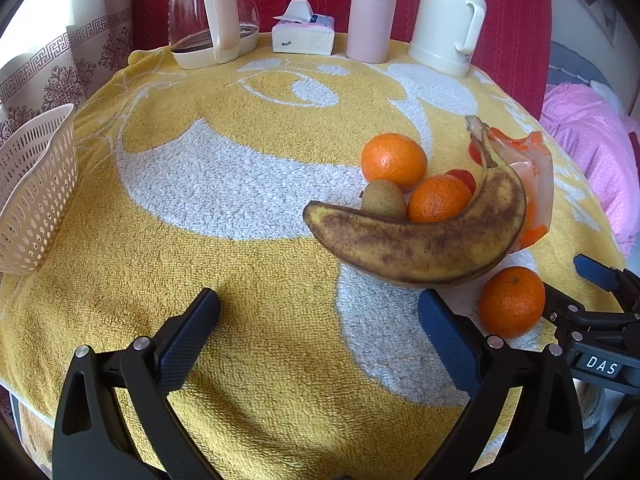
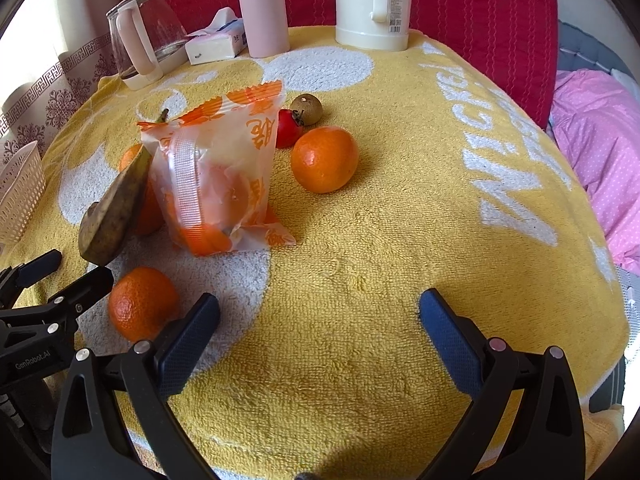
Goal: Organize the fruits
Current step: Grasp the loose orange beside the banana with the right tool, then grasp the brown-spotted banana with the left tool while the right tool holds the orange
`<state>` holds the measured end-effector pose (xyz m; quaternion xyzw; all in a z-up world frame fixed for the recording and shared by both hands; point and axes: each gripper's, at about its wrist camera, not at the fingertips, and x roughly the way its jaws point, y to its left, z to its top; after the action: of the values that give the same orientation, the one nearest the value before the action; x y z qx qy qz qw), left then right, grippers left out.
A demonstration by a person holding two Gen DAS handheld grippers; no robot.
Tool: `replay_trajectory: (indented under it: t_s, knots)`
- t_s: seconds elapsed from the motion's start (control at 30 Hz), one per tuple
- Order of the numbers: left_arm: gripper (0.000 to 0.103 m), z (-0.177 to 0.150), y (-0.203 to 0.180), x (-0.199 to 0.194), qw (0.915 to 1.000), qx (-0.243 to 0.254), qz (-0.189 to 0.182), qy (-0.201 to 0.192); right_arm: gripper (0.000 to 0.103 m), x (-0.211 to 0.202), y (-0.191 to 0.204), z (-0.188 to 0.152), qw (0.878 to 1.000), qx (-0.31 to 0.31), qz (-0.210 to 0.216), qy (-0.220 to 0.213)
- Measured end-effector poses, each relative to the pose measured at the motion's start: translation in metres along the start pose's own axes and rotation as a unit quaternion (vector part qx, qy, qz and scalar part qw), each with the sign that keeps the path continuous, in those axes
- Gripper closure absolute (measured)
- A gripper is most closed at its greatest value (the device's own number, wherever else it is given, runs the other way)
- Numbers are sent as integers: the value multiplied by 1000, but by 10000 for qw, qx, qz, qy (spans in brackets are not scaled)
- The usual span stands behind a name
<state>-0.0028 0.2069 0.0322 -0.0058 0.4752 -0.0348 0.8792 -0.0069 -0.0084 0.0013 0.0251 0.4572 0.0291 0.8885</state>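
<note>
A home, likely a bedroom. Ahead of the tool, a table under a yellow towel holds a glass kettle, tissue pack, pink flask and cream thermos. To the right lies pink bedding; to the left hangs a patterned curtain.

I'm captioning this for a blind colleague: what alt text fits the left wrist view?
A spotted banana lies on a yellow-and-white towel with three oranges and a kiwi, just ahead of the open left tool. A white basket sits at far left; the right tool flanks the nearest orange.
</note>
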Motion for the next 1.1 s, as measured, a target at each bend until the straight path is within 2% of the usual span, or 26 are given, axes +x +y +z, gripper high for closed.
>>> replay_trajectory:
  t_s: [0.1,0.2,0.3,0.43,0.47,0.57,0.67,0.7,0.8,0.9,0.97,1.1]
  knots:
    - [3,-1,7,-11,9994,-189,-46,-284,5,-9,-9,-3,9991,178,363,-116]
    - [3,-3,5,-19,9989,-130,-125,-440,5,-18,-9,-6,9975,200,650,-196]
    - [3,-6,3,-31,9975,-38,-124,-698,6,-30,5,-10,9958,-83,828,-381]
    - [3,-8,10,-42,9957,-150,32,-912,11,-38,33,-13,9921,-587,980,-511]
    - [3,-9,14,-45,9953,-203,86,-944,13,-38,39,-14,9914,-703,964,-532]
    - [3,-10,27,-49,9939,-362,240,-1010,31,-34,54,-16,9893,-970,990,-447]
    - [3,-10,36,-47,9938,-527,207,-955,38,-29,60,-12,9888,-990,1071,-330]
    - [3,-10,36,-46,9942,-530,194,-919,47,-26,61,-11,9885,-993,1103,-281]
    - [3,-10,34,-43,9949,-484,173,-867,58,-16,65,-7,9879,-967,1212,-110]
    - [3,-10,33,-41,9955,-450,150,-820,64,-14,67,-8,9886,-997,1121,-103]
    - [3,-9,30,-40,9963,-378,116,-767,64,-16,63,-9,9891,-934,1128,-123]
    - [3,-9,14,-41,9970,50,111,-760,64,-22,45,-10,9918,-680,1063,-200]
